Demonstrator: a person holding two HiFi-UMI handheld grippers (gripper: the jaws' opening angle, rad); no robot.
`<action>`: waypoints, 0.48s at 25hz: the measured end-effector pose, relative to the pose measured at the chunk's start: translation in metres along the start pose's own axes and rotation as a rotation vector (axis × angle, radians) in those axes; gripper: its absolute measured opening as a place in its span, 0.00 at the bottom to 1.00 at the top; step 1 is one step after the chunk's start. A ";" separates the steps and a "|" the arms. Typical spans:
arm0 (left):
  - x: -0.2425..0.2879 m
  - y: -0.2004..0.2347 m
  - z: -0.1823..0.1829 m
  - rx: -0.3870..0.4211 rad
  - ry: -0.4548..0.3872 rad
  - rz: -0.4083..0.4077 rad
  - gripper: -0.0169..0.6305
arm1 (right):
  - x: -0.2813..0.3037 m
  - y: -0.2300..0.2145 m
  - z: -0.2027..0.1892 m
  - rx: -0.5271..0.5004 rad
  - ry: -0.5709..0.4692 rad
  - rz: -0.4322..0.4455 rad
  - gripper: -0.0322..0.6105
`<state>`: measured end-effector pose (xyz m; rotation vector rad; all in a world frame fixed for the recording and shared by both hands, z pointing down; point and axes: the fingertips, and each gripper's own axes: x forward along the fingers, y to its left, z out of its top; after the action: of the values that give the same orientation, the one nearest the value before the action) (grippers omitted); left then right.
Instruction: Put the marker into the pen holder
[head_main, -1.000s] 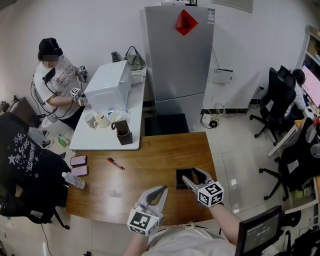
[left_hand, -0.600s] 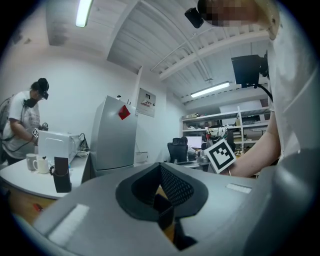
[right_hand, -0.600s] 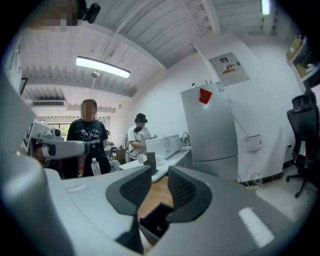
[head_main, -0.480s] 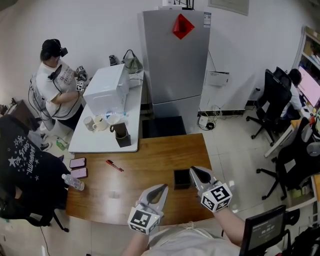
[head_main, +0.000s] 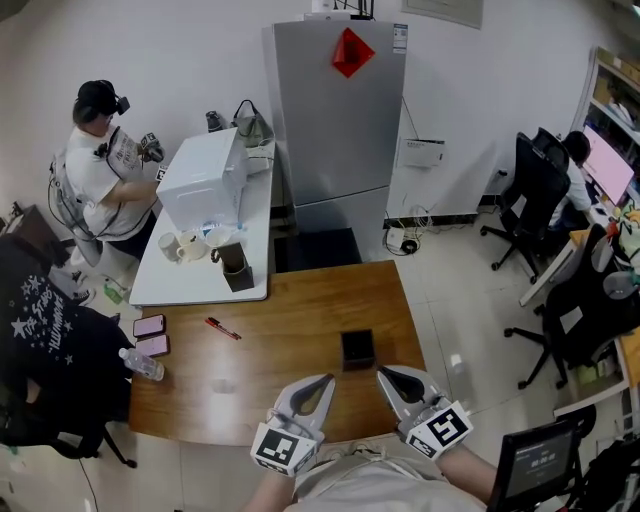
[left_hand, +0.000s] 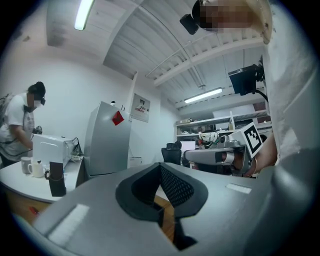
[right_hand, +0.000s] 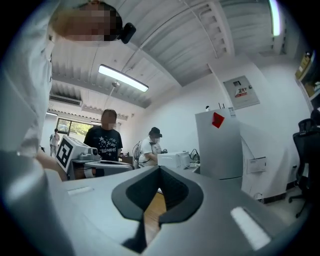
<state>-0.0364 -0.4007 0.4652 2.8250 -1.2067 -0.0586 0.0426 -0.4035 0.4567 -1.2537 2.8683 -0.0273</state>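
Head view: my left gripper (head_main: 322, 383) and my right gripper (head_main: 386, 374) hover over the near edge of the brown wooden table (head_main: 300, 290), both on my side of the small black square pen holder (head_main: 357, 349); the left one sits to the holder's near left, the right one just to its near right, and neither touches it; the slim red marker with a dark tip (head_main: 222, 328) lies flat on the wood well to the holder's left, apart from both tools; two pink phones (head_main: 151, 335) and a clear plastic water bottle (head_main: 140, 362) lie farther left of the holder still.

Left gripper view: my jaws meet at the tips with nothing caught between them; only a strip of wood shows through the slot beneath.

Right gripper view: these jaws are pressed together too, and empty; wood shows below them.
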 end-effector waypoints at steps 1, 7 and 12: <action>-0.004 -0.003 0.001 -0.002 -0.001 -0.002 0.05 | -0.004 0.002 -0.002 0.003 0.002 -0.010 0.05; -0.032 -0.005 -0.012 -0.011 0.004 -0.026 0.05 | -0.016 0.033 -0.017 0.021 0.041 -0.016 0.05; -0.065 -0.037 -0.015 0.046 0.017 -0.027 0.05 | -0.046 0.063 -0.017 0.024 0.013 -0.038 0.05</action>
<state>-0.0539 -0.3270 0.4780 2.8753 -1.1822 -0.0088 0.0272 -0.3272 0.4731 -1.3087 2.8456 -0.0708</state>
